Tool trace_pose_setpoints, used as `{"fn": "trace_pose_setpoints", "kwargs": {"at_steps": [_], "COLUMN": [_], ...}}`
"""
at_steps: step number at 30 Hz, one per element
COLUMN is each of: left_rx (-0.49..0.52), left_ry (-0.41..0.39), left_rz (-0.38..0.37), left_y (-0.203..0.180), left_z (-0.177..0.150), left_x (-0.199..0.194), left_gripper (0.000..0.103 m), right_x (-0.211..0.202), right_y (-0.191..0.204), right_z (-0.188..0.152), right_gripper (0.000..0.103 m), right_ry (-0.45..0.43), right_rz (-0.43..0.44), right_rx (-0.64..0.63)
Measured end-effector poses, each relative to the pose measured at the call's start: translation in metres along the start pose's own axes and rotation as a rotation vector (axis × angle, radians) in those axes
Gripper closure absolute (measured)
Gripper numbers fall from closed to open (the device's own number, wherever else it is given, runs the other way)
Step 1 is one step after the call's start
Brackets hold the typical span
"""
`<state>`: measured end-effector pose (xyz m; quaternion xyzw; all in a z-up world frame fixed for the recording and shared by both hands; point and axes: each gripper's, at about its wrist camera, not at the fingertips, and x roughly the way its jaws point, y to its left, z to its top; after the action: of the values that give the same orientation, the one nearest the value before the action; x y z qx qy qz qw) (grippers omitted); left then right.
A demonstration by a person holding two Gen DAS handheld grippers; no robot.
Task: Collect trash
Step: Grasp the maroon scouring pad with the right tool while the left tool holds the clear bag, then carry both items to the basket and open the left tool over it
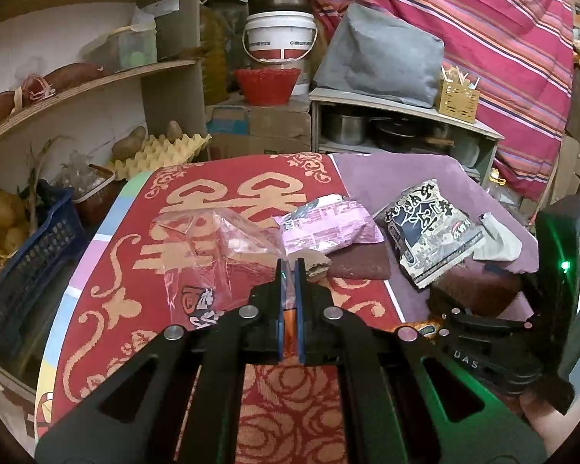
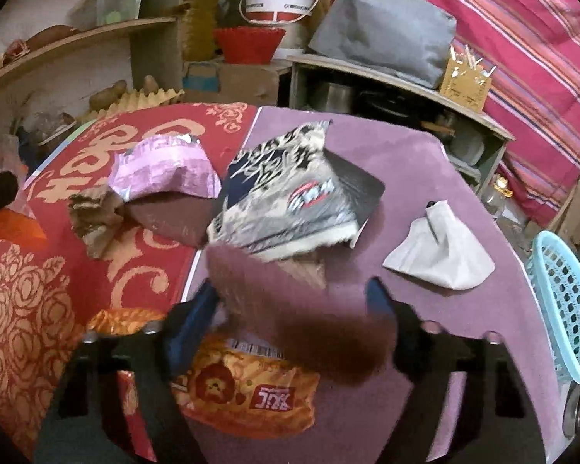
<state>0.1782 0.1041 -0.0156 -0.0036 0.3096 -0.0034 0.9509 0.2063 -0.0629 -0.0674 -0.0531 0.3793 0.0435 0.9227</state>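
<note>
My left gripper [image 1: 289, 266] is shut on the edge of a clear plastic bag [image 1: 212, 247] that lies on the red tablecloth [image 1: 135, 270]. My right gripper [image 2: 290, 303] points down at the purple mat [image 2: 425, 162], and its blue fingers [image 2: 197, 309] stand on either side of a blurred maroon pad [image 2: 297, 309], pressing its edges. An orange snack wrapper [image 2: 247, 390] lies under that pad. Beyond are a black-and-white snack bag [image 2: 290, 197], a pink wrapper [image 2: 162, 170], a torn cardboard scrap [image 2: 92, 216], a second maroon pad [image 2: 170, 220] and a crumpled white paper [image 2: 440, 255].
A light blue basket [image 2: 564, 301] stands at the table's right edge. Shelves with potatoes, an egg tray [image 1: 166, 150] and a blue crate [image 1: 27, 255] are on the left. A low cabinet with pots [image 1: 402, 123] and a striped cloth lie behind the table.
</note>
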Motion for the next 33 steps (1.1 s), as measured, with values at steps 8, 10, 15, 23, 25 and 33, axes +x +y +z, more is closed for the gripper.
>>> {"fn": "trace_pose_setpoints", "kwargs": {"at_steps": [8, 10, 15, 23, 25, 33], "left_rx": [0.020, 0.022, 0.017, 0.079, 0.103, 0.188], "left_ry": [-0.005, -0.006, -0.005, -0.039, -0.055, -0.090], "left_rz": [-0.006, -0.010, -0.027, -0.081, -0.101, -0.254], "left_y": [-0.013, -0.016, -0.028, -0.083, -0.104, -0.209], "left_z": [0.002, 0.002, 0.005, 0.025, 0.032, 0.051], "left_x": [0.001, 0.002, 0.002, -0.010, -0.013, -0.014], "left_gripper": [0.101, 0.101, 0.101, 0.101, 0.101, 0.101], "right_x": [-0.013, -0.019, -0.035, -0.059, -0.065, -0.087], "right_y": [-0.021, -0.030, -0.056, -0.131, -0.157, -0.282], "right_z": [-0.005, -0.005, -0.002, 0.009, 0.011, 0.001], "right_gripper": [0.036, 0.036, 0.037, 0.037, 0.037, 0.037], "right_ry": [-0.014, -0.029, -0.061, -0.114, -0.124, -0.152], "right_rz": [0.053, 0.053, 0.075, 0.035, 0.031, -0.077], "right_rx": [0.002, 0.007, 0.037, 0.122, 0.147, 0.283]}}
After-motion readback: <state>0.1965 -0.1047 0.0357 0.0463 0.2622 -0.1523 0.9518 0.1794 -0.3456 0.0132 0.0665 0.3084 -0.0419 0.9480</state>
